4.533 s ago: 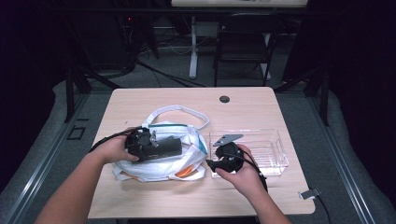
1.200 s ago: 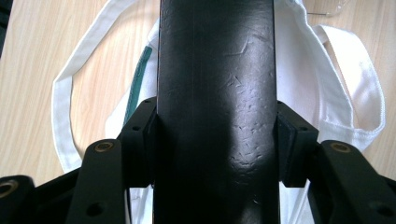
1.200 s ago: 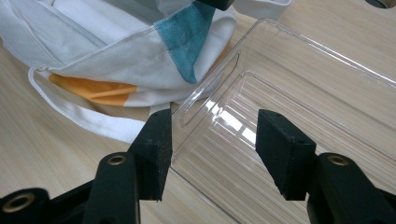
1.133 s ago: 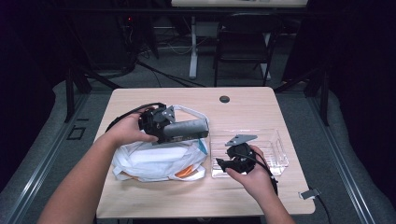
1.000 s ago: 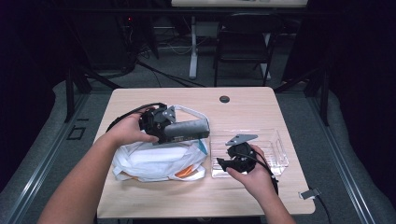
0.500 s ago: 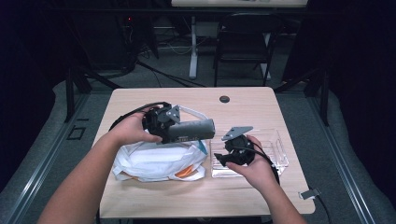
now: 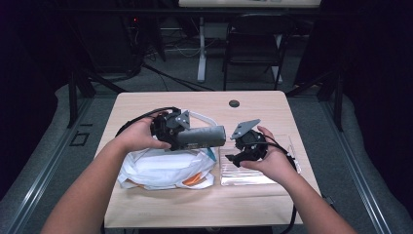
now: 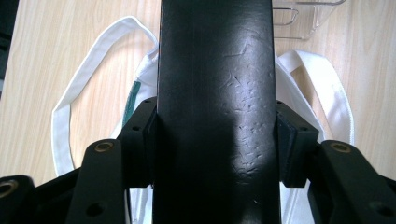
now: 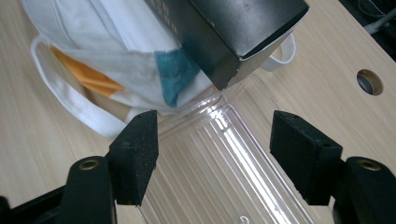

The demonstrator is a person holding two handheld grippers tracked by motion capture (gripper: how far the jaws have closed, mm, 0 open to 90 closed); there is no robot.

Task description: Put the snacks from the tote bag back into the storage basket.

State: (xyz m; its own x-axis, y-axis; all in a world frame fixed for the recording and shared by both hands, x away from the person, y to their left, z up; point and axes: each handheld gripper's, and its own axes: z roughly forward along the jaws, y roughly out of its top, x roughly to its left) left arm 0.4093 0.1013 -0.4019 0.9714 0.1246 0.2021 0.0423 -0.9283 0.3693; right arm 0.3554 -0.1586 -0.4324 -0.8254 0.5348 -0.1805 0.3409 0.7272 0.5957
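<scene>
A long dark grey box [image 7: 203, 137] hangs level above a white cloth bag [image 7: 160, 168] with teal and orange patches. My left gripper [image 7: 187, 138] is shut on the box; in the left gripper view both pads [image 8: 140, 140] press the box [image 8: 215, 84] from its sides. My right gripper [image 7: 233, 158] hovers open over a clear plastic tray [image 7: 253, 173]. Its jaws have just been opening. In the right gripper view nothing sits between its pads [image 9: 135, 156], and the tray [image 9: 233, 158] lies below them. The box end [image 9: 233, 32] is just ahead.
The bag's white strap [image 8: 70, 121] loops across the wooden table [image 7: 146, 209]. A round cable hole [image 7: 234, 103] sits near the table's far edge. A folding chair [image 7: 253, 44] and a desk leg stand beyond the table.
The left gripper has pulled the box up out of the bag and holds it almost still. The right gripper has risen off the tray towards the box end, and its jaws stand wider.
</scene>
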